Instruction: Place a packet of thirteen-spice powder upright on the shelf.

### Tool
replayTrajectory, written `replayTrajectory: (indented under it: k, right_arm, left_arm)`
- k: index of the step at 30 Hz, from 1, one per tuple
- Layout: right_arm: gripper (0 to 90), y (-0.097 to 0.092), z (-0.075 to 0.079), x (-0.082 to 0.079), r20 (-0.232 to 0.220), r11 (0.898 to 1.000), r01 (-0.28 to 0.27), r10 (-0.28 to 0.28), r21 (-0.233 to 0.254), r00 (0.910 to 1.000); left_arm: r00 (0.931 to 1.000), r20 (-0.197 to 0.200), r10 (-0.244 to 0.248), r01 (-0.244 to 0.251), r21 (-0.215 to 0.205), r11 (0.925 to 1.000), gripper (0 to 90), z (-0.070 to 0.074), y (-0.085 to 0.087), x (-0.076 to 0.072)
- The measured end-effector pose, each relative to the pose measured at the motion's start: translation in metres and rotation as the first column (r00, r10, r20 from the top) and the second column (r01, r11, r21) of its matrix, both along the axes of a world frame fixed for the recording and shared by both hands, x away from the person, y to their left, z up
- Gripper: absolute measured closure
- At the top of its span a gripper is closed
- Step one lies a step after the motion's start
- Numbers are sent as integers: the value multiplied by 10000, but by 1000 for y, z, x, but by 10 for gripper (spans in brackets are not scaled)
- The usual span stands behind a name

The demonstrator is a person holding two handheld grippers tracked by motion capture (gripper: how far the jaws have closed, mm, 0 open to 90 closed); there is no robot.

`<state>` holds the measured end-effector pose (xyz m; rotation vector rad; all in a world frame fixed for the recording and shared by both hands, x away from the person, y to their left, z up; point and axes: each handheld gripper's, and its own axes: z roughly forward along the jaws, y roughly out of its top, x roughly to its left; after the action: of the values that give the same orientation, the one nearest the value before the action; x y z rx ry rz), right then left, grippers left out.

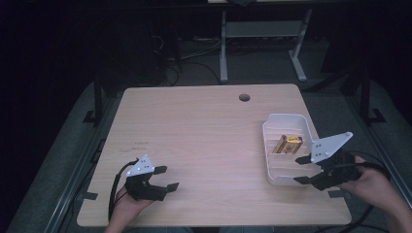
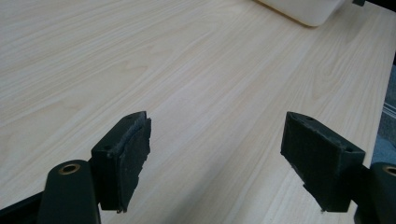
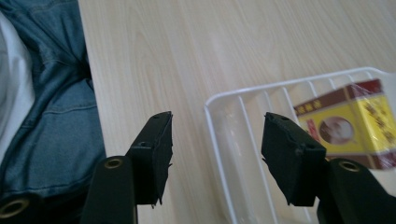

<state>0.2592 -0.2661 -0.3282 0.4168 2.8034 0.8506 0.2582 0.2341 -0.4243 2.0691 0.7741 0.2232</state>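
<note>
box [image 1: 287, 144]: lies in white tray [image 1: 273, 121] by surface's right edge | right gripper [image 1: 302, 169]: fingers apart, empty, over tray's near rim | left gripper [image 1: 166, 177]: fingers apart, empty, near-left corner | progress: box looks placed, little left

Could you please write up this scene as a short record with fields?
surface: wooden table
container: white plastic tray at the table's right side
contents: yellow and dark red box lying in the tray
left hand-held gripper: open, nothing between the jaws, above bare table
right hand-held gripper: open, nothing between the jaws, at the tray's near end
</note>
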Motion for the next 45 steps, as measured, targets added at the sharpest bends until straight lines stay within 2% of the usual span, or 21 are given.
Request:
replayTrajectory:
  k: [7,12,22,30,43,45]
  right_arm:
    - [397,21,-7,-4,-163,9993,-222,227,291,9996]
    - [369,38,-15,-4,-481,9989,-326,342,347,9983]
    - [326,60,-27,-1,-851,9968,-459,513,648,9951]
    - [303,84,-35,9,-1222,9942,-630,735,875,9898]
    - [285,113,-46,21,-1671,9925,-794,942,933,9814]
    - [279,122,-49,24,-1827,9909,-788,979,1090,9783]
  left_arm:
    - [9999,-53,138,-138,24,9999,217,-1,3,2]
    - [9999,-52,147,-147,27,9999,212,-1,3,2]
    - [9998,-30,184,-184,50,9998,210,-1,5,3]
    - [9996,-39,282,-282,23,9996,204,-1,7,3]
    - [9994,-4,336,-336,57,9994,200,-2,8,4]
    - [9993,24,365,-365,31,9993,200,-1,8,3]
